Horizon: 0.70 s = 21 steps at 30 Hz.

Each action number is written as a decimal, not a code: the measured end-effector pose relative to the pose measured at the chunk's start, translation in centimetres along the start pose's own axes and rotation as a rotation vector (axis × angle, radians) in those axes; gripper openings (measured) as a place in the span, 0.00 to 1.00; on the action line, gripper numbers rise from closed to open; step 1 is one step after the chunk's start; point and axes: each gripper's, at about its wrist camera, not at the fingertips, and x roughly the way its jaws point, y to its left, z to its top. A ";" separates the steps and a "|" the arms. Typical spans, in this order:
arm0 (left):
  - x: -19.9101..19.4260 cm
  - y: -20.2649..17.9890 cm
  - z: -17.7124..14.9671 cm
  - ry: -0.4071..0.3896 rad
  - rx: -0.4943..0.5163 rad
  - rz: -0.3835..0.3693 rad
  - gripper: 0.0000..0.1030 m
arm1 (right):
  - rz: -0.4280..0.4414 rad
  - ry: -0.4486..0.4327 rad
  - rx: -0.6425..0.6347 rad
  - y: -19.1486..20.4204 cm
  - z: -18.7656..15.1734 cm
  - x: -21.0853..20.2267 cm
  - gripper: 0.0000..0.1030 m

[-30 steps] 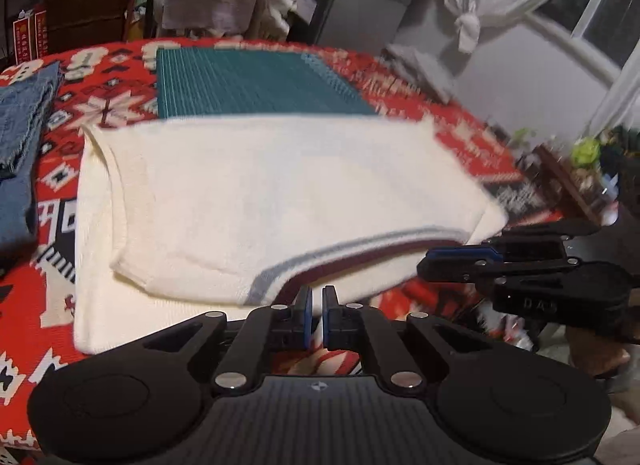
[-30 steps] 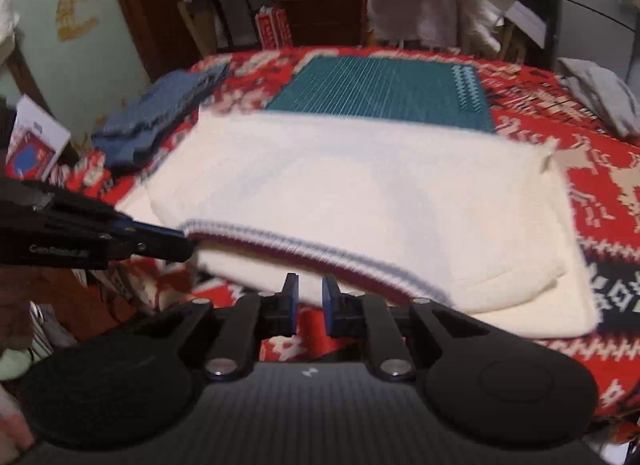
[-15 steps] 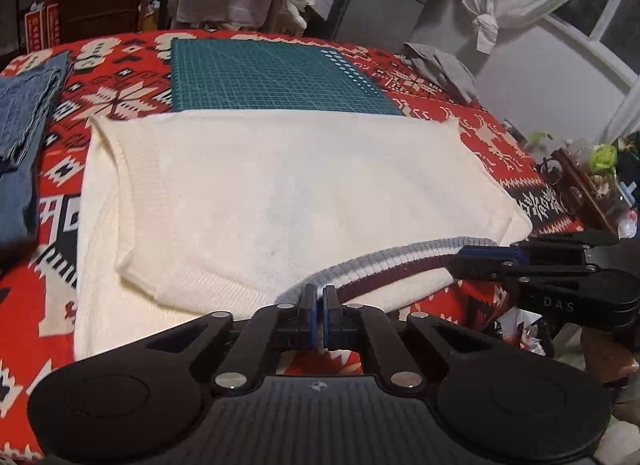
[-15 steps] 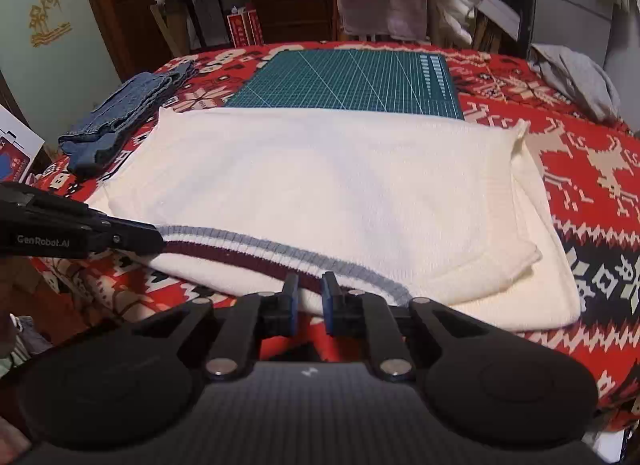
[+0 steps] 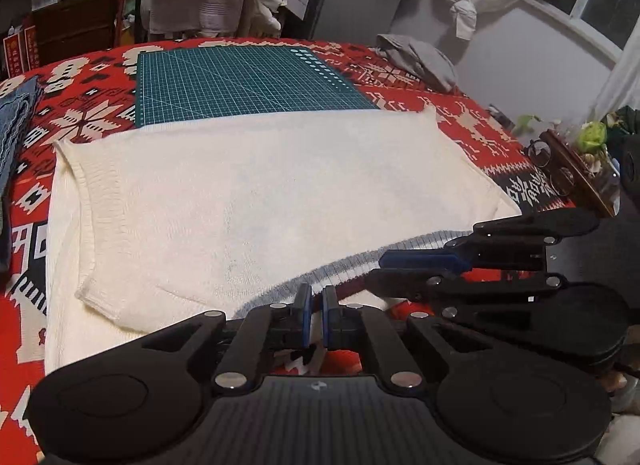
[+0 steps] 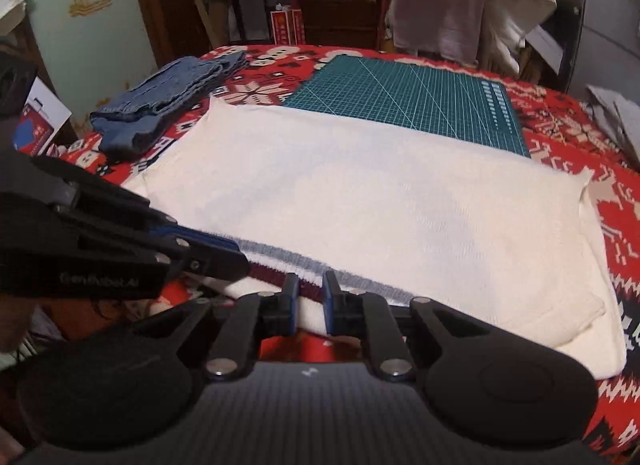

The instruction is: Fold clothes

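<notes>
**A:** Left side first. What's out there?

**B:** Folded jeans [image 5: 16, 113] at the far left edge of the table [image 5: 480, 133]. Then the cream sweater [image 5: 260, 193], flat, with its long axis running side to side across the front. Its far edge just overlaps the green cutting mat [image 5: 240, 81].

**A:** And the left tool [image 5: 316, 301]?

**B:** It's at the near edge, on the striped hem [image 5: 352, 265]. The fingers are a sliver apart. I can't tell whether cloth is caught between them.

**A:** Right tool [image 6: 310, 285]?

**B:** Close beside the left one on the same hem, with the maroon stripe sitting between its fingers. I'd call that a pinch on the sweater.

**A:** So which way does the sweater lie from them?

**B:** All of it lies straight ahead, away from both tips. The hem is the nearest part, and neither tool is nearer than the other. This fits either a hem just laid down or one about to be carried forward toward the mat.
</notes>
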 end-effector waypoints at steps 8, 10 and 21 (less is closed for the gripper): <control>-1.1 0.4 -0.6 0.008 -0.030 -0.028 0.04 | 0.006 0.012 -0.015 0.2 -0.7 -1.1 0.13; -1.2 0.0 -0.4 -0.003 -0.020 -0.035 0.04 | 0.010 0.007 -0.032 0.7 -0.5 -1.2 0.13; 0.0 0.0 -0.4 0.019 -0.009 -0.032 0.04 | -0.015 0.012 -0.076 1.3 -0.6 -0.5 0.12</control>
